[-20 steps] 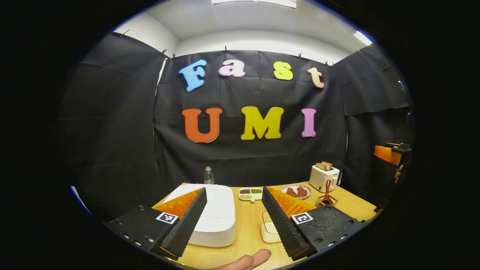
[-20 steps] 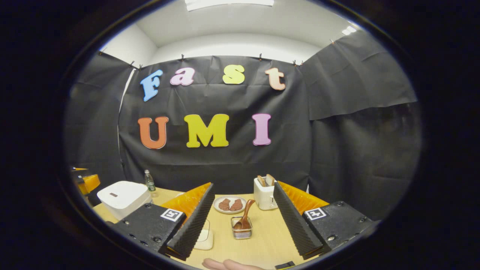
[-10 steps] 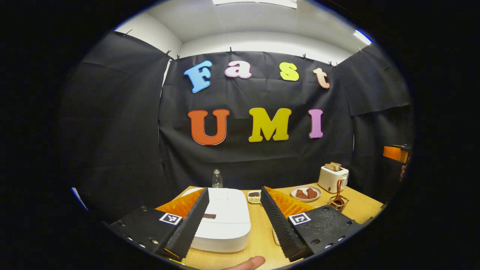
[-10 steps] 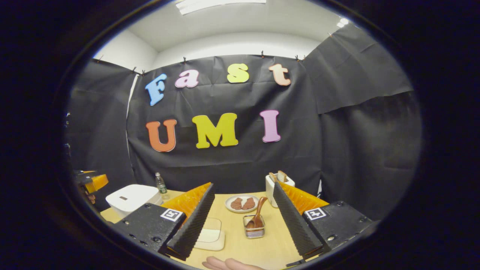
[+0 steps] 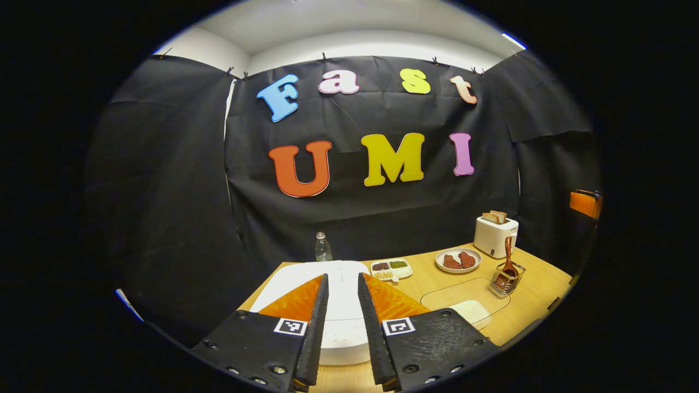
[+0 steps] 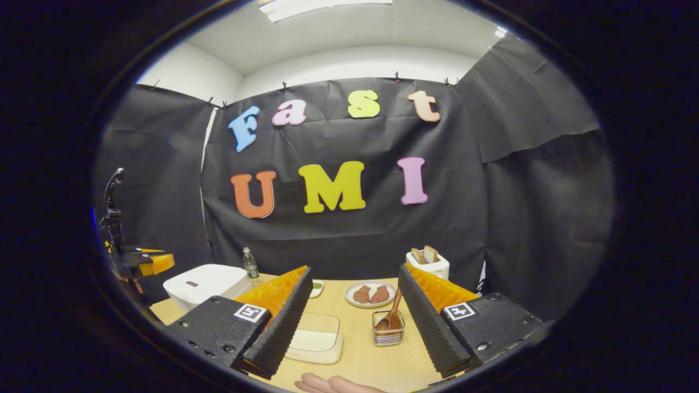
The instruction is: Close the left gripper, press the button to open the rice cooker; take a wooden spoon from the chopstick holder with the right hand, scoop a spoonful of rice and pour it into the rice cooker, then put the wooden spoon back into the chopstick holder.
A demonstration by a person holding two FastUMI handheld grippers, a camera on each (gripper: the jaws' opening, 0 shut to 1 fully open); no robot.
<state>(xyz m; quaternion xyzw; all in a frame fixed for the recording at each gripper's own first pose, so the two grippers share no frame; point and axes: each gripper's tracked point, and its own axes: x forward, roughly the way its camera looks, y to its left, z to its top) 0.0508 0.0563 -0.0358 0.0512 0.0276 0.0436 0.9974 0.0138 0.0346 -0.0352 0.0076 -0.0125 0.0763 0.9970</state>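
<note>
The white rice cooker (image 5: 341, 297) is sitting lid-down at lower centre of the left gripper view, the left gripper (image 5: 342, 333) hovering over it with fingers nearly pressed together, a narrow gap showing. In the right gripper view, the wooden spoon (image 6: 392, 316) is standing in the wire chopstick holder (image 6: 388, 334), lower centre, between the right gripper's (image 6: 349, 322) wide-spread fingers, bare table (image 6: 377, 363) lying around it.

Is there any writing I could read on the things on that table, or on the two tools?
Readable text: none.
Bottle: label too small to read.
Rice cooker: dark panel too small to read.
Left gripper and right gripper: square black-and-white markers, patterns only, no words.
</note>
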